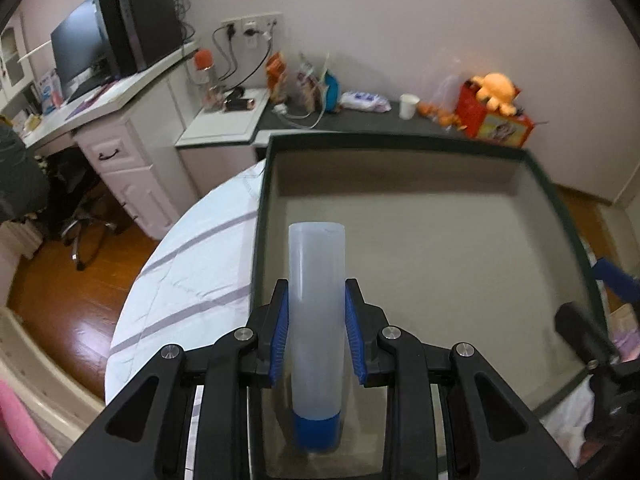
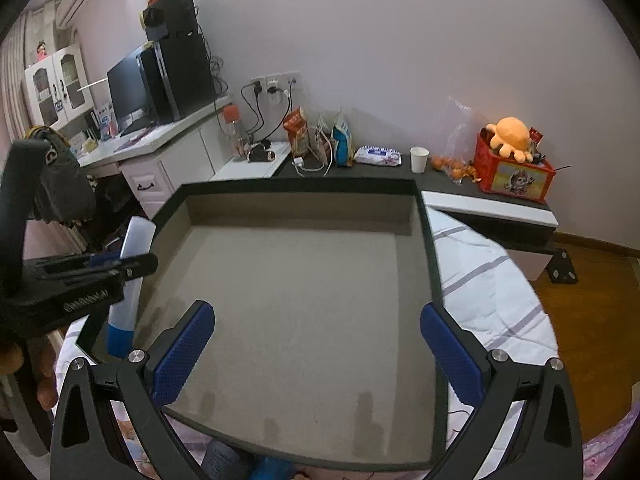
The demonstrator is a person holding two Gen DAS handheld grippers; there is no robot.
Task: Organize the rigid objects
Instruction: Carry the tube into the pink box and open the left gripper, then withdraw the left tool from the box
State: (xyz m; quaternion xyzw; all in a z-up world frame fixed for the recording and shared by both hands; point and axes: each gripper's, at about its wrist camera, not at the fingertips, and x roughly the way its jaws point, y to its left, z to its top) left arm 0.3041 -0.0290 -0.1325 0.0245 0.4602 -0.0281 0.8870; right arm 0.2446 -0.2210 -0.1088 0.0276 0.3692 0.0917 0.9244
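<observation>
My left gripper is shut on a translucent white bottle with a blue cap, its blue pads pressing both sides. It holds the bottle over the left part of a shallow dark-rimmed box with a beige floor. The bottle and left gripper show at the left edge of the right wrist view. My right gripper is open and empty above the box's near half. It appears blurred at the right edge of the left wrist view.
The box lies on a white striped bed cover. Behind it a dark shelf carries a paper cup, snack bags, a tissue pack and a red box with an orange plush. A white desk with monitor stands at left.
</observation>
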